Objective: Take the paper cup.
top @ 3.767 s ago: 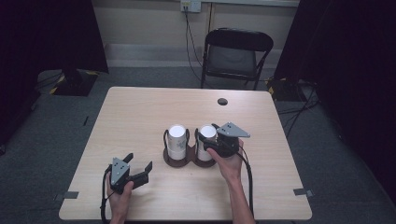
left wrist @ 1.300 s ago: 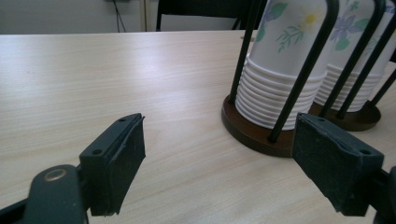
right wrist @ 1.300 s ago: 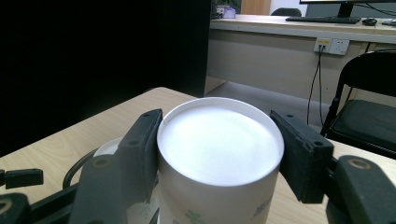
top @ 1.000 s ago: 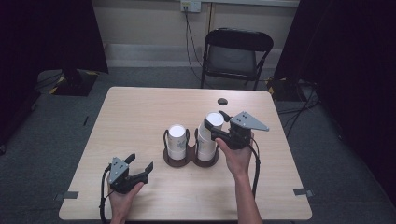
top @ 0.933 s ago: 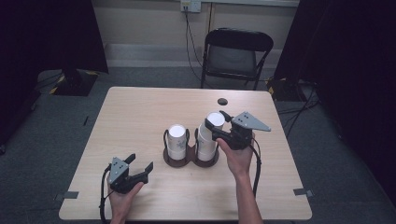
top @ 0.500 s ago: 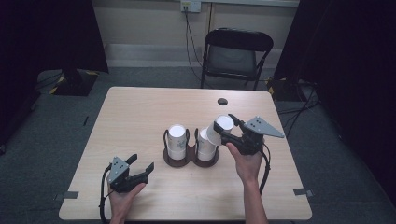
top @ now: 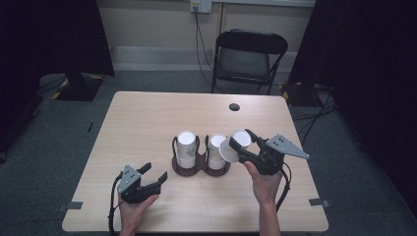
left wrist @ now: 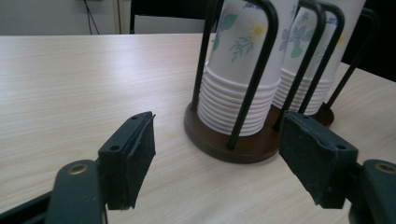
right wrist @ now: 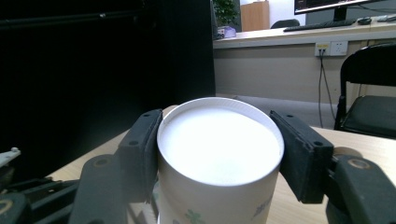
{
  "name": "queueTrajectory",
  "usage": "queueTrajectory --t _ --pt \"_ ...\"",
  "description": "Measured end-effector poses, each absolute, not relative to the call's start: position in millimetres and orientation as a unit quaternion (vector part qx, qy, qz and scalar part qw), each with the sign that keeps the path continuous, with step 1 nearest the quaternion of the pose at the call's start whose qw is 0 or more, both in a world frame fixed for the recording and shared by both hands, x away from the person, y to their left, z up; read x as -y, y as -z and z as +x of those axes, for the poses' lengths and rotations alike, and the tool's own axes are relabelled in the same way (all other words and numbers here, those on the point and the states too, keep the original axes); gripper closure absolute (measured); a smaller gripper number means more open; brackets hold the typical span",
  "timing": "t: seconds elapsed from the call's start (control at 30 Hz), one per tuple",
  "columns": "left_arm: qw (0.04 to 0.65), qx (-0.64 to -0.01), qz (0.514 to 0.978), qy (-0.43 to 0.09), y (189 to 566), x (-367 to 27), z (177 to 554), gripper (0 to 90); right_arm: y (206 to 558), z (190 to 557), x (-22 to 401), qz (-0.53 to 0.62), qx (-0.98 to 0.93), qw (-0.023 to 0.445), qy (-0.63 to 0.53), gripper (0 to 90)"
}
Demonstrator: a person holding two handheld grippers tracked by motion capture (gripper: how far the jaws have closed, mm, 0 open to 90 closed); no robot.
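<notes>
Right tool lifts a paper cup clear of the cup holder; left tool waits with nothing in it.

The right tool (top: 240,149) has its two black jaws pressed against opposite sides of a white paper cup (top: 235,145), gripping it just under the rim; the cup is tilted, its mouth turned toward the camera, and sits just beside the right-hand stack of cups (top: 215,151), raised off it. The dark cup holder (top: 199,168) with its two stacks stands on the table (top: 147,123) ahead of and between both tools. The left tool (top: 153,173) rests low over the table, near the holder's base; its jaws stand wide apart and have just been closing a little, with nothing between them.
</notes>
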State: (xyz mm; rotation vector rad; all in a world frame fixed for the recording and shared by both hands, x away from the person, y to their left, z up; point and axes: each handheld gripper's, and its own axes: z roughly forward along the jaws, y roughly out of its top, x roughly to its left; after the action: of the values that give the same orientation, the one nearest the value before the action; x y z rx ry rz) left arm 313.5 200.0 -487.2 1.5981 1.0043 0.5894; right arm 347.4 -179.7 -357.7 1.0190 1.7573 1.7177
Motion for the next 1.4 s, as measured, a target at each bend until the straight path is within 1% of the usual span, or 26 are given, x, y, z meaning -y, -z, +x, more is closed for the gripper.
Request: queueTrajectory --t 0.13,0.2,0.3,0.47,0.7,0.87,1.03,1.2,1.23,1.4 --pt "0.562 -0.419 0.673 -0.239 486 -197 312 28.4 362 339 182 0.377 -0.633 0.225 -0.638 37.4" --pt "0.575 -0.415 0.670 -0.219 485 -196 311 28.2 366 335 183 0.381 -0.631 0.220 -0.639 37.4" --pt "0.573 -0.413 0.674 -0.218 486 -194 310 30.0 372 332 184 0.384 -0.629 0.216 -0.640 37.4" --pt "0.576 -0.405 0.674 -0.221 486 -193 309 30.3 385 323 185 0.394 -0.616 0.200 -0.652 37.4" --pt "0.582 -0.392 0.679 -0.215 486 -189 308 30.1 400 314 174 0.396 -0.608 0.172 -0.666 37.5" --pt "0.595 -0.376 0.680 -0.204 485 -185 306 29.1 410 312 166 0.396 -0.606 0.148 -0.674 37.5" --pt "0.598 -0.373 0.679 -0.204 483 -179 306 33.9 420 310 164 0.401 -0.596 0.120 -0.685 37.5" --pt "0.604 -0.364 0.681 -0.197 481 -174 307 34.9 428 310 165 0.408 -0.591 0.103 -0.688 37.5" --pt "0.605 -0.357 0.686 -0.192 480 -171 308 35.1 431 310 166 0.412 -0.588 0.092 -0.690 37.5" --pt "0.614 -0.338 0.688 -0.186 480 -162 309 35.1 437 309 166 0.418 -0.576 0.063 -0.700 37.5"
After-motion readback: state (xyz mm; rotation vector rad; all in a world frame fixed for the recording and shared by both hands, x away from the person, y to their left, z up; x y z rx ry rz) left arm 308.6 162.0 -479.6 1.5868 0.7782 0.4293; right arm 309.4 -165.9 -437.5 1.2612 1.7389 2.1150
